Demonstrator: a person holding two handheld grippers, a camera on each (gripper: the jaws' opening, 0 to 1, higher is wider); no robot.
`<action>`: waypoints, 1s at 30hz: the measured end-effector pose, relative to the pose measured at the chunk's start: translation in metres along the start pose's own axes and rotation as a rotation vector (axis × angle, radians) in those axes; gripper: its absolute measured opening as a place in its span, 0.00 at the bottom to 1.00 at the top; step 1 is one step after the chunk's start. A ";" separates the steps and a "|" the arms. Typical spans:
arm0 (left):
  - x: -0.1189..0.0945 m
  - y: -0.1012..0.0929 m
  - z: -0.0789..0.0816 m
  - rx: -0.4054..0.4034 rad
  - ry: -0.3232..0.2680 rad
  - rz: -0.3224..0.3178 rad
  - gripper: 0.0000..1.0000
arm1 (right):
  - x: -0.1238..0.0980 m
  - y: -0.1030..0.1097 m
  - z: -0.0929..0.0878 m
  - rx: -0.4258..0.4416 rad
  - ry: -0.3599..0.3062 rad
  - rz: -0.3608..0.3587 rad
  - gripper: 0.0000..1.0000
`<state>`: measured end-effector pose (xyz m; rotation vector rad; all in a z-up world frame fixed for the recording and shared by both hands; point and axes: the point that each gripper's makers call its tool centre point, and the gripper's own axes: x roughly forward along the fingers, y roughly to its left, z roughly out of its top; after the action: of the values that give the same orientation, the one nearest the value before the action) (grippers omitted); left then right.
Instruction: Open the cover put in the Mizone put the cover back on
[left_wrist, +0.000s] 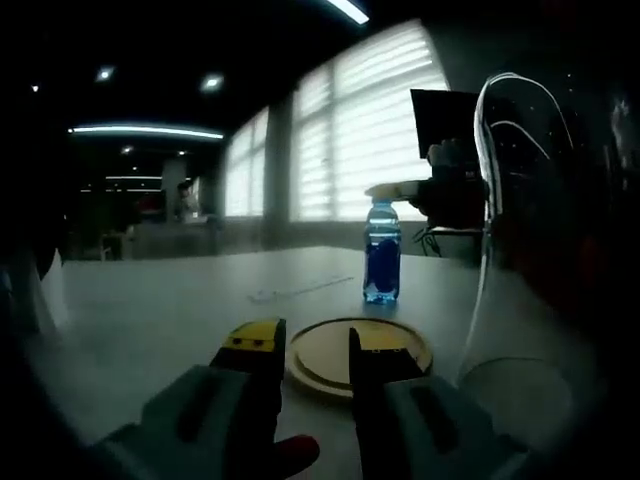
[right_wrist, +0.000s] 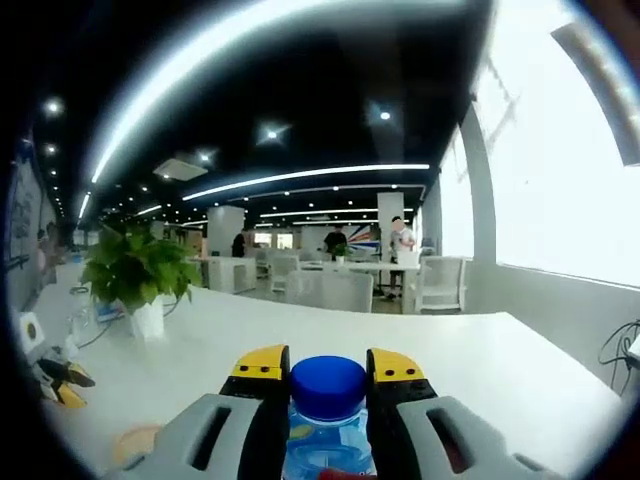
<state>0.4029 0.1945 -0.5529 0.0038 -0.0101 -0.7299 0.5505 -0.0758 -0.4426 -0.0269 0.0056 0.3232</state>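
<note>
Down at the bottom centre of the right gripper view, the right gripper (right_wrist: 327, 385) is clamped on the Mizone bottle (right_wrist: 328, 420), blue cap (right_wrist: 328, 386) between its jaws. Lower centre of the left gripper view, the left gripper (left_wrist: 312, 345) gapes empty over a round wooden cover (left_wrist: 360, 352) lying on the white table (left_wrist: 150, 310), with the bottle standing beyond.

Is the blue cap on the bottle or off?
On. In the right gripper view the blue cap sits on top of the bottle, between the right tongs. The bottle stands upright.
</note>
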 end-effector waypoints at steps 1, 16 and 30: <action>0.000 0.001 0.000 -0.001 0.000 0.002 0.19 | 0.000 0.000 0.000 0.004 0.000 0.000 0.23; 0.002 -0.004 -0.004 0.002 0.010 -0.013 0.19 | 0.008 -0.002 -0.006 -0.016 0.022 0.001 0.24; 0.002 -0.002 -0.006 0.011 0.017 -0.002 0.19 | 0.008 -0.001 -0.010 0.040 0.024 -0.001 0.24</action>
<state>0.4034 0.1918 -0.5587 0.0204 0.0023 -0.7323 0.5586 -0.0748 -0.4531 0.0091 0.0354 0.3216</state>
